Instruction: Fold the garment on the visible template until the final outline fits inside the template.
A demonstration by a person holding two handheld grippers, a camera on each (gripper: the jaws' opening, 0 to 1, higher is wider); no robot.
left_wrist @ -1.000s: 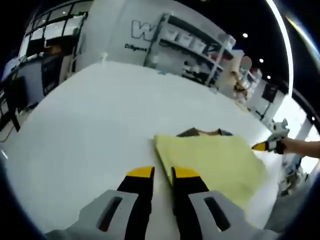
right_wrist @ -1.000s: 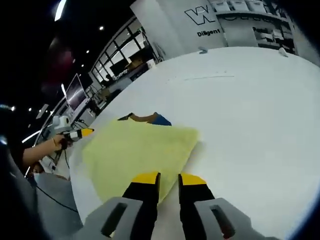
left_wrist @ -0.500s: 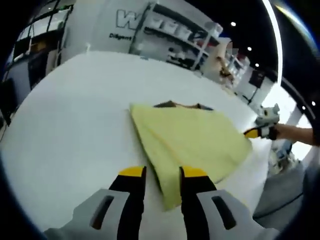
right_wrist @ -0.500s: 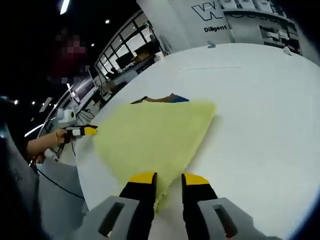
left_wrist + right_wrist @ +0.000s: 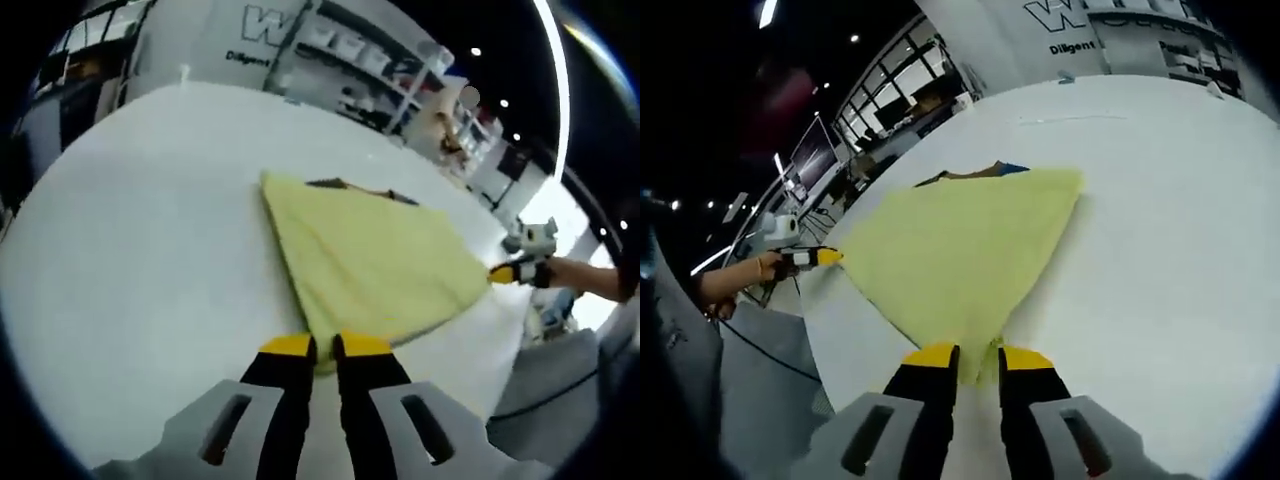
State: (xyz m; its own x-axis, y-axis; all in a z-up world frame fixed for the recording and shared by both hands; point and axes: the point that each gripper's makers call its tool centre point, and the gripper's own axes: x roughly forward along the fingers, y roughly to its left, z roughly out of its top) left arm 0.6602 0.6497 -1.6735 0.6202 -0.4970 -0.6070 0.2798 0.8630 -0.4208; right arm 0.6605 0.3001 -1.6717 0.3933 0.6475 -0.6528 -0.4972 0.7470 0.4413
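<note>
Yellow garment [image 5: 375, 265] on white table [image 5: 140, 250] | both tools pinch its corners | brown-blue item [image 5: 980, 171] behind

The garment [image 5: 375, 265] is plain pale yellow, with a brown and blue patch [image 5: 985, 170] peeking out at its far edge; the table [image 5: 130, 260] is white; each claw [image 5: 313, 347] is black with yellow tips on a grey body

Two round fisheye views, each looking forward along its own jaws from low over a white table [image 5: 130, 260]. The left gripper view faces across the table toward shelving, close to a yellow garment [image 5: 370, 265]. The right gripper view faces the same garment from the opposite corner. Both share the garment and table.
</note>
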